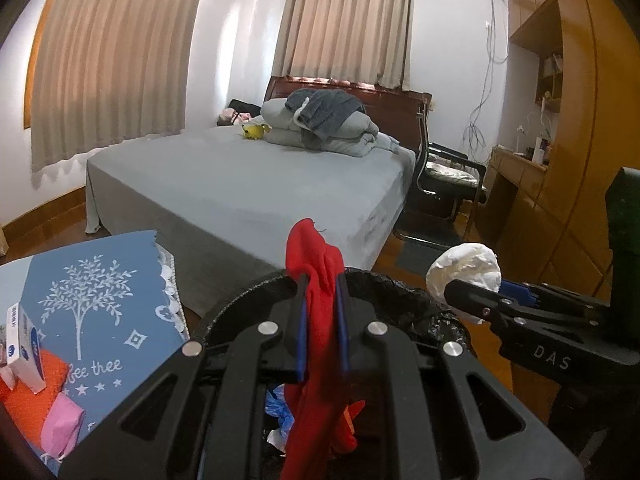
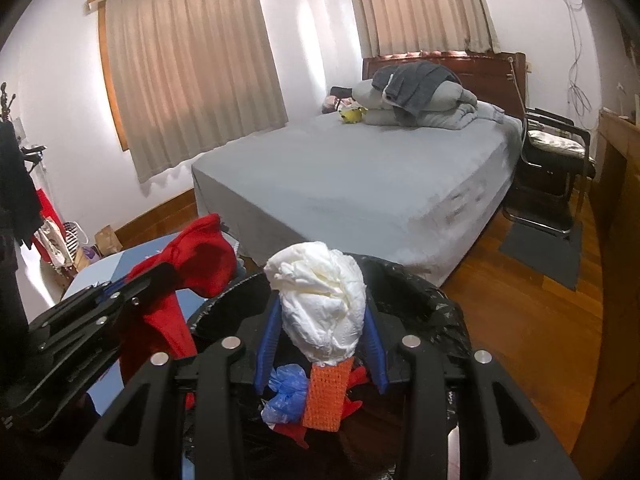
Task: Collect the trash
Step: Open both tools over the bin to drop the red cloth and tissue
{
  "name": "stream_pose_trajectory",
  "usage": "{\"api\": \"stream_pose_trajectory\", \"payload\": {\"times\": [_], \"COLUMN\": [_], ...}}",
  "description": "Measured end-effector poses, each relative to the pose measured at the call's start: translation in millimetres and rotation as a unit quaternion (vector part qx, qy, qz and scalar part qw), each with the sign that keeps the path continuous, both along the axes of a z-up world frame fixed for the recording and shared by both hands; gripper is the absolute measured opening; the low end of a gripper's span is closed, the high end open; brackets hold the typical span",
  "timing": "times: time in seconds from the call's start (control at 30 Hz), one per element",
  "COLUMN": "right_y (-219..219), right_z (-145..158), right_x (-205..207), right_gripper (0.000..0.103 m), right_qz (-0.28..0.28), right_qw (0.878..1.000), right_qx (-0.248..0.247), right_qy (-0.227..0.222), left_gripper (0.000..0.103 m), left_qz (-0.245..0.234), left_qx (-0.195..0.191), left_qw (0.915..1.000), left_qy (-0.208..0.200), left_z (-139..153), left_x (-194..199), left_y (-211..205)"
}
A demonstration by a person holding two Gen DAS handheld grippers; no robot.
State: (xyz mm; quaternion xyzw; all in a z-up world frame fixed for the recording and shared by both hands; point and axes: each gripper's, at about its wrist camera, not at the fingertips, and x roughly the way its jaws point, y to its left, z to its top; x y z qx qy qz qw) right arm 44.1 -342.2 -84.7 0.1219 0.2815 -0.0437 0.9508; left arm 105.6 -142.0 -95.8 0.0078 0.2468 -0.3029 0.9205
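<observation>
Limp red cloth [image 1: 316, 280] hanging, crumpled white wad [image 2: 320, 300] upright, both above black-lined bin [image 2: 432, 300] holding blue and orange scraps

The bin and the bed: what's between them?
Bare wooden floor, seen best in the right wrist view; nothing lies between the bin and the bed there.

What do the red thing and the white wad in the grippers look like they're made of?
Red item: likely soft matte fabric; it hangs limp in folds. White wad: probably crumpled paper or thin plastic film; sharp creases, faint sheen, so uncertain.
</observation>
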Motion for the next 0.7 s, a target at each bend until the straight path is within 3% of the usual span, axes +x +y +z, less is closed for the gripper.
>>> {"api": "stream_pose_trajectory", "payload": {"times": [0.1,0.23,0.4,0.57,0.7], "right_y": [-2,-3,-4,0,3], "right_z": [-3,-10,-15,-14,-10], "right_x": [3,7,7,6,4], "right_gripper": [0.042,0.048,0.060,0.083,0.094], "right_qz": [-0.001,-0.002,-0.004,-0.011,-0.014], "right_qw": [1.000,1.000,1.000,1.000,1.000], "right_qx": [0.001,0.002,0.004,-0.003,-0.009], "right_qy": [0.006,0.017,0.020,0.014,0.003], "left_gripper": [0.017,0.039,0.046,0.056,0.069], "left_qz": [-0.003,0.000,0.014,0.036,0.059], "left_qx": [0.001,-0.003,0.000,0.003,0.004], "left_qw": [1.0000,0.9999,0.9998,0.9993,0.9982], "left_qy": [0.009,0.016,0.016,0.012,0.002], "left_z": [-3,-5,-5,-2,4], "left_x": [6,10,15,19,19], "left_y": [-3,-1,8,20,35]}}
